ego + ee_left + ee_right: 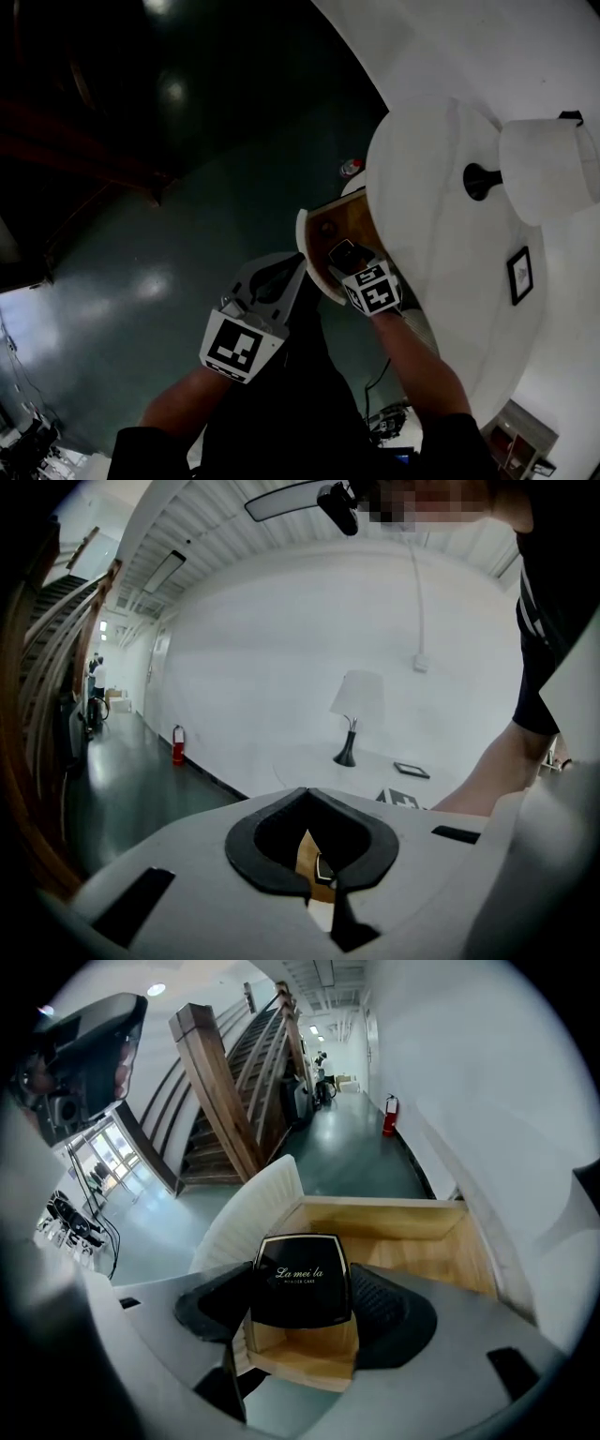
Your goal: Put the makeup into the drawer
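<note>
A black square makeup compact [300, 1281] with white lettering sits between the jaws of my right gripper [302, 1309], which is shut on it. It hangs over the open drawer [412, 1241], whose wooden inside shows below and beyond it. In the head view the right gripper [345, 258] holds the compact [340, 251] above the drawer [323, 225], which juts from the white round cabinet [422, 197]. My left gripper [284, 274] hovers just left of the drawer front. Its dark pads [281, 874] meet at the tips and hold nothing.
On the cabinet top stand a white lamp [548, 164] and a small picture frame [518, 275]. A red fire extinguisher [388, 1115] stands by the wall. A wooden staircase [230, 1082] rises beyond the dark glossy floor [141, 244].
</note>
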`<act>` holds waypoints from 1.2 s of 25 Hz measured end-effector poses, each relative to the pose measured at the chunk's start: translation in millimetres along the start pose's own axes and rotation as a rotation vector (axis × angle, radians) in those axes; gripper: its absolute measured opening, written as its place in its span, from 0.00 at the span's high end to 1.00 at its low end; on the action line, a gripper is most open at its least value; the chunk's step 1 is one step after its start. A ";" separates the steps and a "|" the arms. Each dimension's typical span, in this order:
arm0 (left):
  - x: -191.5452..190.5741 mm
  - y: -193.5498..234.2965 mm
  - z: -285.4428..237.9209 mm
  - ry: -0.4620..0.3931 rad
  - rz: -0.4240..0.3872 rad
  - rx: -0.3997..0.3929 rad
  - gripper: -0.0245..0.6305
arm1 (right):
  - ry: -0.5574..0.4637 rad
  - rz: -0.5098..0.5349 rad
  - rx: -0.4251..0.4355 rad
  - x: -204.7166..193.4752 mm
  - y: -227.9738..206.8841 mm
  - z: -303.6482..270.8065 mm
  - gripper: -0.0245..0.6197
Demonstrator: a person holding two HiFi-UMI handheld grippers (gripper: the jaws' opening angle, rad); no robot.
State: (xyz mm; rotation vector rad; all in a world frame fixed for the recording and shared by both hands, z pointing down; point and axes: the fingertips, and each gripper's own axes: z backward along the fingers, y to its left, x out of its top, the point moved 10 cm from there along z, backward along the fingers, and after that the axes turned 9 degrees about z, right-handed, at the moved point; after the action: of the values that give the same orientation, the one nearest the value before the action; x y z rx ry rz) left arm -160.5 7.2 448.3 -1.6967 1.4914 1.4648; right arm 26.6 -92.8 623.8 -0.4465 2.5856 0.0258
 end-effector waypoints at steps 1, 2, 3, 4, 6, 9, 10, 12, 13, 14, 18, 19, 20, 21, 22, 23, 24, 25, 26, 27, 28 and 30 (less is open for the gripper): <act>-2.6 2.0 -1.3 -0.001 0.002 0.002 0.95 | 0.011 0.004 0.002 -2.2 -1.3 -6.4 0.53; -5.1 4.4 -2.6 -0.002 0.005 0.004 0.95 | 0.023 0.009 0.002 -4.1 -2.9 -13.3 0.53; -7.4 7.2 -3.9 -0.001 0.010 0.008 0.95 | 0.034 0.011 0.002 -5.7 -5.0 -20.7 0.53; -9.7 10.0 -5.4 0.003 0.014 0.011 0.95 | 0.045 0.011 0.001 -7.0 -7.5 -28.1 0.53; -13.4 14.1 -8.2 0.014 0.016 0.015 0.95 | 0.062 0.003 -0.001 -9.6 -13.5 -40.4 0.53; -16.6 15.3 -11.6 0.028 0.016 0.015 0.95 | 0.075 -0.025 -0.001 -12.8 -21.6 -50.9 0.53; -17.1 15.5 -12.3 0.032 0.018 0.016 0.95 | 0.077 -0.030 0.002 -12.7 -23.1 -53.7 0.53; -17.2 16.4 -13.4 0.038 0.018 0.017 0.95 | 0.085 -0.028 0.004 -11.6 -24.8 -59.7 0.53; -16.8 17.0 -14.3 0.040 0.018 0.018 0.95 | 0.092 -0.023 0.005 -11.1 -25.4 -62.8 0.53; -16.3 17.5 -15.3 0.041 0.019 0.019 0.95 | 0.101 -0.019 0.006 -11.0 -26.1 -66.2 0.53; -15.2 19.9 -18.5 0.046 0.014 0.018 0.95 | 0.154 -0.026 0.021 -16.1 -29.4 -78.9 0.53; -15.3 20.3 -18.4 0.046 0.013 0.019 0.95 | 0.169 -0.038 0.030 -17.8 -29.2 -80.9 0.53; -15.4 20.8 -18.1 0.047 0.015 0.020 0.95 | 0.181 -0.047 0.039 -18.9 -29.0 -82.3 0.53; -15.7 21.6 -17.7 0.047 0.017 0.022 0.95 | 0.192 -0.047 0.040 -18.9 -29.9 -83.4 0.53; -16.1 22.5 -17.2 0.047 0.021 0.024 0.95 | 0.201 -0.041 0.035 -18.7 -31.8 -84.8 0.53; -16.6 23.5 -16.8 0.047 0.025 0.026 0.95 | 0.212 -0.041 0.037 -19.1 -32.9 -86.8 0.53; -17.1 24.3 -16.5 0.046 0.029 0.028 0.95 | 0.225 -0.053 0.055 -20.3 -31.9 -89.5 0.53; -17.7 24.9 -16.2 0.043 0.033 0.030 0.95 | 0.238 -0.072 0.083 -21.8 -29.7 -92.5 0.53; -18.5 25.2 -16.0 0.042 0.034 0.032 0.95 | 0.250 -0.088 0.104 -23.2 -28.0 -95.4 0.53; -19.3 25.3 -15.7 0.044 0.033 0.033 0.95 | 0.261 -0.094 0.110 -24.5 -28.1 -97.7 0.53; -20.3 25.4 -15.7 0.046 0.034 0.034 0.95 | 0.271 -0.090 0.103 -25.5 -29.9 -99.5 0.53; -22.1 25.9 -15.8 0.051 0.038 0.036 0.95 | 0.287 -0.096 0.114 -28.2 -30.5 -103.6 0.53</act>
State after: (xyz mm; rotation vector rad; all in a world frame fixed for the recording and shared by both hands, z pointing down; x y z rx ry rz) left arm -174.1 -5.0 481.1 -1.7051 1.5753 1.4148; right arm 9.1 -123.5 729.7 -0.5664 2.8223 -0.2335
